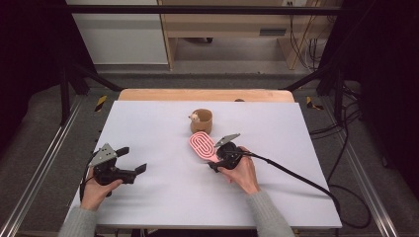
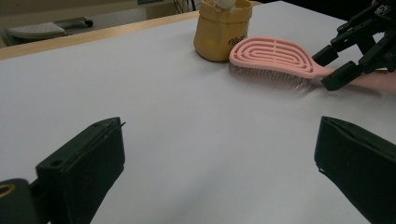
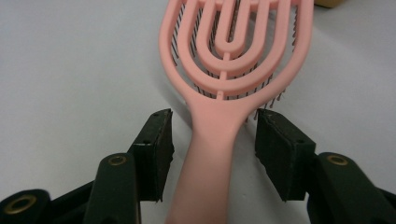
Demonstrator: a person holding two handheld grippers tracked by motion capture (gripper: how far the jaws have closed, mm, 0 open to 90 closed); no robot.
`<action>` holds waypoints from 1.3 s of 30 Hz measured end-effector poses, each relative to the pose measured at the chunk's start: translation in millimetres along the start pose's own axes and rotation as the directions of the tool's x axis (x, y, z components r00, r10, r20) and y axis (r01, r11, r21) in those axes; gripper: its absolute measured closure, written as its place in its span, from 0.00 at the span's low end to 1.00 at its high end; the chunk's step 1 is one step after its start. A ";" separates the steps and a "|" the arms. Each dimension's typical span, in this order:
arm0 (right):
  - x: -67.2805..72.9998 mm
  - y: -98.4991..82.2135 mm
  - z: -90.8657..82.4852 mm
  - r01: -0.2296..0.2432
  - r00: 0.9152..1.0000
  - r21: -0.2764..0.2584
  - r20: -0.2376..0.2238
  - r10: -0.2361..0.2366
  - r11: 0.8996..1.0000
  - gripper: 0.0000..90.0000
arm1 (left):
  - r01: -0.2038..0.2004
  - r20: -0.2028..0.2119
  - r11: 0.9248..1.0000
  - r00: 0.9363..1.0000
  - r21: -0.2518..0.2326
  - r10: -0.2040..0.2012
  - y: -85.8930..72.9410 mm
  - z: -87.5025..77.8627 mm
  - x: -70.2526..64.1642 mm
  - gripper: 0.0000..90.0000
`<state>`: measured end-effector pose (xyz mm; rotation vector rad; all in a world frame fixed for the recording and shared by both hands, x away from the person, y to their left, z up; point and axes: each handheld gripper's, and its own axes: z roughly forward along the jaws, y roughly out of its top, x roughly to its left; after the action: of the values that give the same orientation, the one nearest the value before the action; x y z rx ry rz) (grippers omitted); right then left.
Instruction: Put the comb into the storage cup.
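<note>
Lying bristles-down just beside the cup [image 1: 201,121], the light, stiff hairbrush [image 1: 202,145] has its narrow handle between your right gripper's [image 3: 215,135] half-spread, untouching jaws; grip there, left gripper [image 1: 134,160] spread wide.

Left gripper [image 1: 132,159] held low at left side, jaws spread wide, nothing between, hand [image 1: 96,190] gripping from behind. Right gripper [image 3: 214,140] angled forward, jaws partway apart with gaps on both sides, pressing nothing; right hand [image 1: 242,173] behind it, forearms grey-sleeved.
</note>
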<state>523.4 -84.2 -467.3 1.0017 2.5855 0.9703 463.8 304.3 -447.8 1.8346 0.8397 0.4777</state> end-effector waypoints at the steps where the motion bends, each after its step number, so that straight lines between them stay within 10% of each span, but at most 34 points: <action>1: 0.2 -0.2 0.3 0.000 1.000 0.000 0.004 0.000 1.000 0.55 | 0.000 0.000 1.000 1.000 0.000 0.000 0.0 0.0 0.0 0.02; 17: 1.3 -1.2 1.2 -0.016 1.000 0.012 0.017 0.016 1.000 0.76 | 0.002 0.000 1.000 1.000 -0.002 -0.002 0.0 -0.2 0.1 0.02; 39: 2.9 0.0 -3.6 -0.059 0.998 -0.006 0.001 0.059 0.998 0.77 | 0.001 0.001 1.000 1.000 -0.005 -0.001 0.3 -0.6 0.0 0.02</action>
<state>519.8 -84.1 -464.5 1.0822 2.5644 0.9907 463.5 304.6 -447.3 1.8294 0.8375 0.4777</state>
